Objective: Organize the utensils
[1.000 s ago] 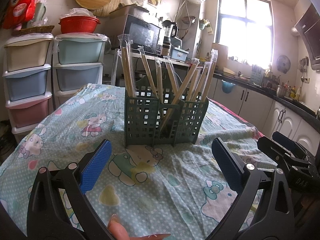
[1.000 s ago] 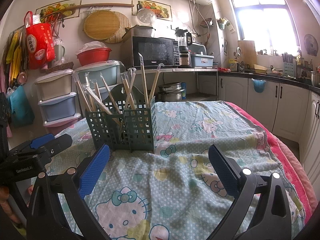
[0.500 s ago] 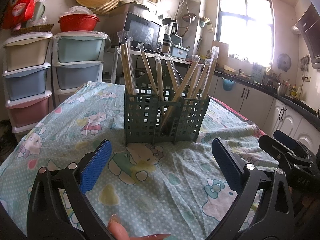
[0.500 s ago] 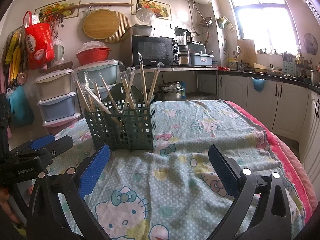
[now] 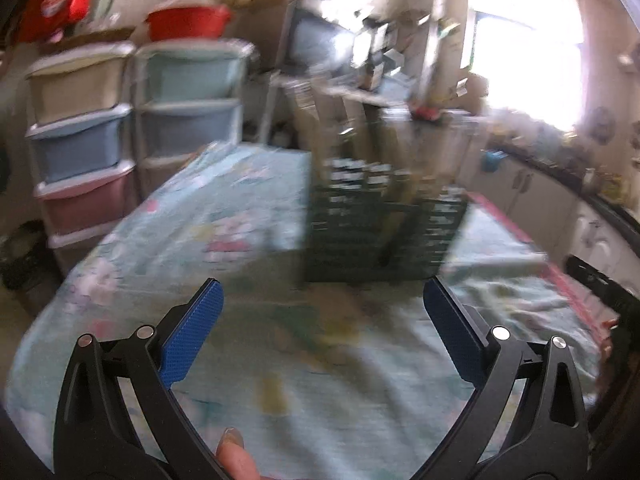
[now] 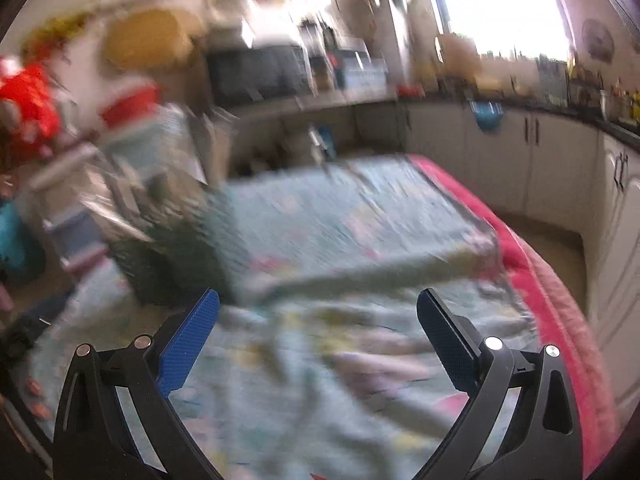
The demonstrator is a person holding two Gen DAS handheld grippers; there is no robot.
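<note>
Both views are blurred by motion. A dark green slotted utensil basket (image 5: pixel 384 236) stands on the table with several wrapped chopsticks (image 5: pixel 356 132) upright in it. My left gripper (image 5: pixel 322 324) is open and empty, a short way in front of the basket. In the right wrist view the basket (image 6: pixel 176 252) sits at the left, and my right gripper (image 6: pixel 318 326) is open and empty over the cloth to its right. The right gripper (image 5: pixel 600 288) also shows at the right edge of the left wrist view.
A teal cartoon-print tablecloth (image 5: pixel 224 220) covers the table, with a pink edge (image 6: pixel 532 276) on the right. Stacked plastic drawers (image 5: pixel 80 140) stand at the left. White cabinets (image 6: pixel 532 164) and a counter run along the right under a bright window.
Both grippers have moved suddenly, blurring the views. The basket sits further right in the left wrist view and further left in the right wrist view. Both jaws stay open.
</note>
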